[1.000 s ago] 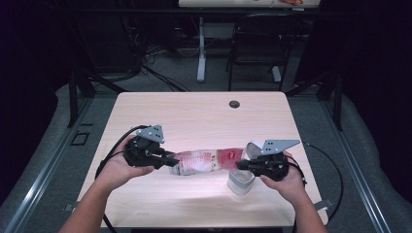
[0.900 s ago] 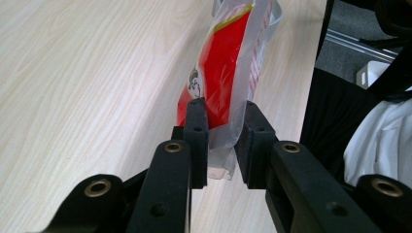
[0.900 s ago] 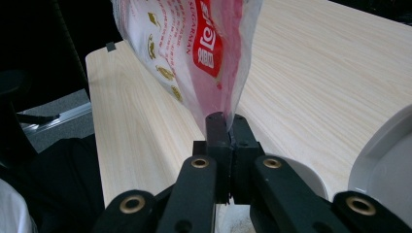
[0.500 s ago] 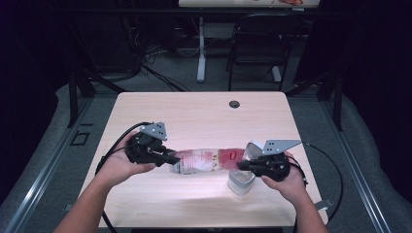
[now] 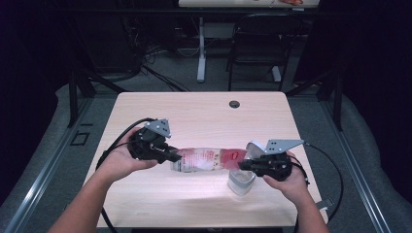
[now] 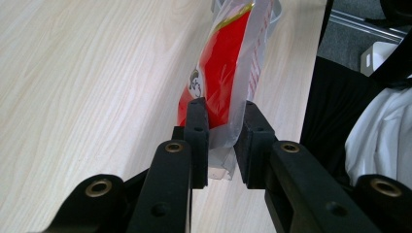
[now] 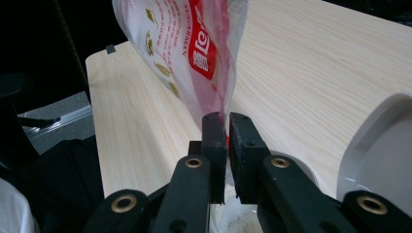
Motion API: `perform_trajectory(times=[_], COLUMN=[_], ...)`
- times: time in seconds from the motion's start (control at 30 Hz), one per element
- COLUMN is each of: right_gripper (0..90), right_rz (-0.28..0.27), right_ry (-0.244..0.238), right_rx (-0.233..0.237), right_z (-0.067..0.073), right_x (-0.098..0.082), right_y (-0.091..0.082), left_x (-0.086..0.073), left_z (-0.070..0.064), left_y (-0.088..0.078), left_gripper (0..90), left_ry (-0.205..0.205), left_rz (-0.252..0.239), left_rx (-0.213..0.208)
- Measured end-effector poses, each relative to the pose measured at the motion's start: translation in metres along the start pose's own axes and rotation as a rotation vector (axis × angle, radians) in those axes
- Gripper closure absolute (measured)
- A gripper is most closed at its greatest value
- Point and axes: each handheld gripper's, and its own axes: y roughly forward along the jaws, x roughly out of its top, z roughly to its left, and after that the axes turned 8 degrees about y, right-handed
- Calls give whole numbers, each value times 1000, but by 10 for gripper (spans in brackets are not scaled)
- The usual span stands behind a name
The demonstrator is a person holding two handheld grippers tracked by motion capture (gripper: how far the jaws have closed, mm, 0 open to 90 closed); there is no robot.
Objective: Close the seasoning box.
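Observation:
A clear plastic bag [image 5: 209, 159] with red and white print hangs stretched level above the table [image 5: 204, 116] between both grippers. My left gripper [image 5: 176, 156] is shut on the bag's one end [image 6: 223, 73]; in the left gripper view the film is pinched between the pads [image 6: 197, 126]. My right gripper [image 5: 241, 165] is at the other end. Its jaws have just been opening: in the right gripper view [image 7: 227, 121] a thin slit shows between them, and the bag's edge [image 7: 194, 43] runs down into it against one pad.
A white container [image 5: 241, 180] stands on the table under the right gripper, its round lid [image 5: 253, 147] flipped up beside the bag. A dark grommet [image 5: 234, 104] sits near the far edge. A chair and cables are on the floor beyond the table.

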Motion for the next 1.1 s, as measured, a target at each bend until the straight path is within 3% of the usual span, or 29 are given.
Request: perform_trajectory(times=[1.1], right_gripper=[900], right_rz=[16], right_ry=[-11], right_rx=[-27], right_z=[-1], right_x=[0], right_y=[-10], left_x=[28], left_z=[-1], left_y=[-7], left_gripper=[777], left_ry=[51], left_rz=[25], left_rx=[13])
